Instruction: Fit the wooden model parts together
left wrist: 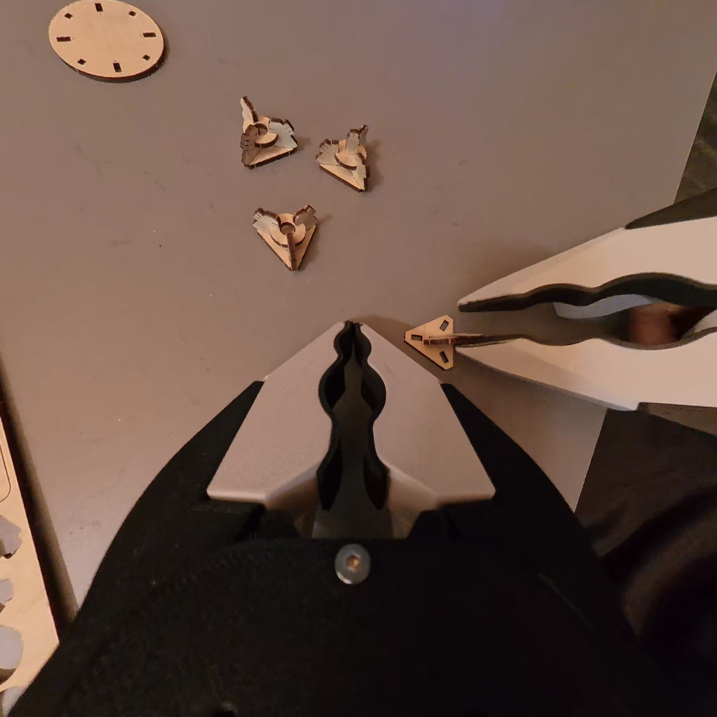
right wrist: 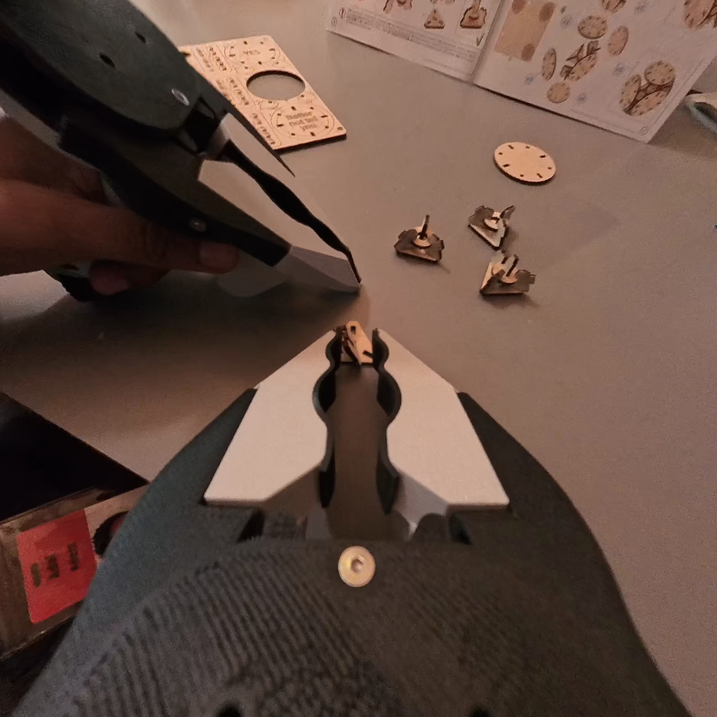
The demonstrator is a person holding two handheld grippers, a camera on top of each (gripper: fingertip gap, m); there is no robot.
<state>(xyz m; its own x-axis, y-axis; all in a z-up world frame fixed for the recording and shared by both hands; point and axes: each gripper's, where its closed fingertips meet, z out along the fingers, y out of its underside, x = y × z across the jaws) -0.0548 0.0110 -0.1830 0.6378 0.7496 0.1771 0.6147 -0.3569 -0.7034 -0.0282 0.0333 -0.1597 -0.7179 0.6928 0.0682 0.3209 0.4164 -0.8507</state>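
The wooden triangular plate (right wrist: 357, 347), with a small peg piece slotted into it, is sitting between the right gripper's (right wrist: 355, 335) parted jaws. It is leaning on one finger and staying clear of the other. The left gripper (left wrist: 351, 324) is hovering just beside it, tips closed together. Three assembled triangles (left wrist: 287, 236) are lying well apart from them on the grey table (left wrist: 426, 116).

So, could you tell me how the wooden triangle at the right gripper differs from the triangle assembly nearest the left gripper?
The triangle shows three open slots and one thin part across it; the assembly carries a disc and upright parts. The triangle sits between the right gripper's parted fingers; the assembly stands free. Both are pale wood triangles.
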